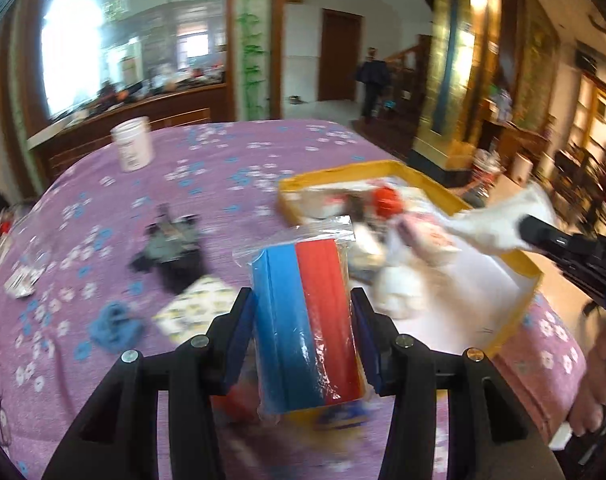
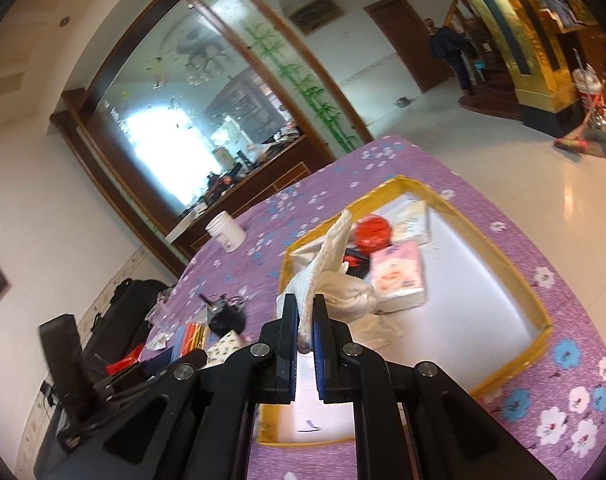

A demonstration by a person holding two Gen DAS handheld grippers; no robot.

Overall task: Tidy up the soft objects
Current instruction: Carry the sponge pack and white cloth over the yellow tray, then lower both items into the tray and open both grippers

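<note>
My left gripper [image 1: 303,300] is shut on a plastic-wrapped pack of blue and red sponges [image 1: 303,320], held above the purple flowered tablecloth [image 1: 223,168] just left of the yellow-rimmed box [image 1: 387,166]. My right gripper [image 2: 303,308] is shut on a white cloth [image 2: 335,240] and holds it over the box [image 2: 503,256]; the cloth also shows in the left wrist view [image 1: 499,220]. The box holds a pink tissue pack [image 2: 397,276], a red item [image 2: 371,232] and a white bundle [image 1: 399,292].
A white jar [image 1: 132,143] stands at the table's far left. A dark object [image 1: 169,252], a blue cloth [image 1: 113,324], a patterned cloth [image 1: 199,308] and a small packet [image 1: 21,280] lie on the table left of the box. A black bag [image 2: 131,292] sits beyond the table.
</note>
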